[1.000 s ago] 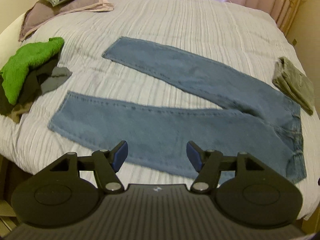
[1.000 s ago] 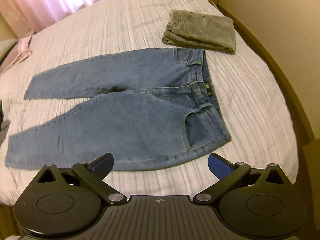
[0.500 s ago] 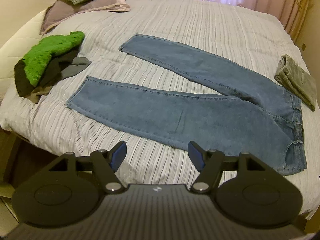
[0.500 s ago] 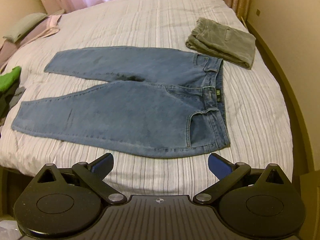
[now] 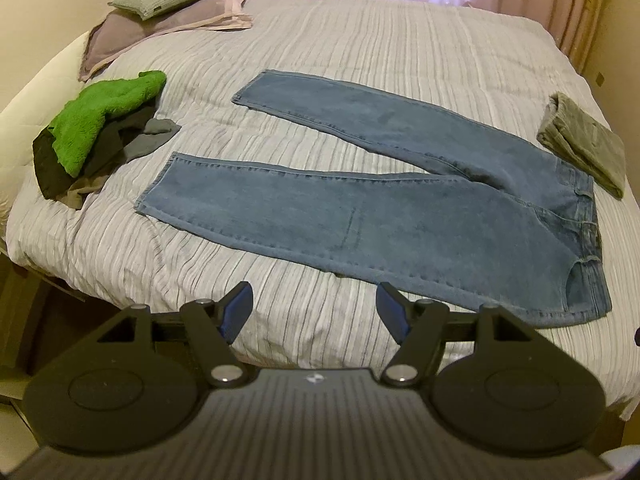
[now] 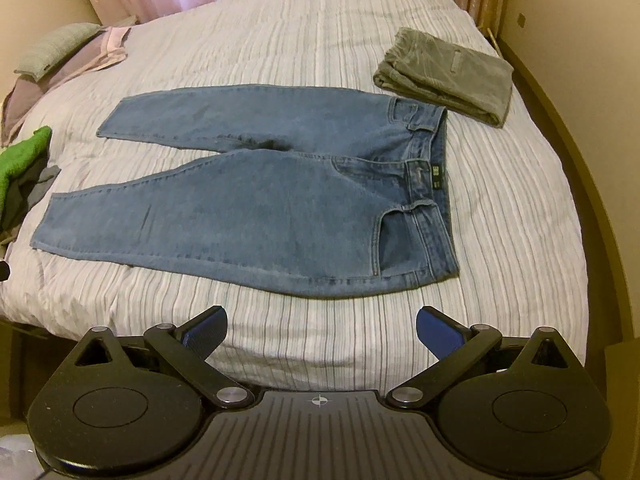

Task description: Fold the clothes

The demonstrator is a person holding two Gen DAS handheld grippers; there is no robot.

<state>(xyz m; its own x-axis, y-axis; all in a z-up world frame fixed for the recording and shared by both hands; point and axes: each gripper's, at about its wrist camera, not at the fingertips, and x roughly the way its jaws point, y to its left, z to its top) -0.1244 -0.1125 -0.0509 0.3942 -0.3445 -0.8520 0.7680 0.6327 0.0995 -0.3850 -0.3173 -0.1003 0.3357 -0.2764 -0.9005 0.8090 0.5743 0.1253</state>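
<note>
Blue jeans (image 5: 384, 208) (image 6: 256, 208) lie flat on the striped bed cover, legs spread in a V toward the left and waistband at the right. My left gripper (image 5: 314, 308) hovers open over the bed's near edge, short of the lower leg. Over the same edge my right gripper (image 6: 320, 326) is open wide, below the hip and pocket area. Neither touches the jeans and both hold nothing.
Folded grey-green trousers (image 5: 584, 148) (image 6: 448, 74) lie at the right by the waistband. A pile with a green fleece (image 5: 104, 120) (image 6: 20, 156) sits at the left. Pillows (image 5: 160, 8) are at the far left, curtains behind. A wall runs along the bed's right side.
Both grippers have pulled back from the jeans toward the bed's near edge, so more of the bed shows. The jeans lie unmoved.
</note>
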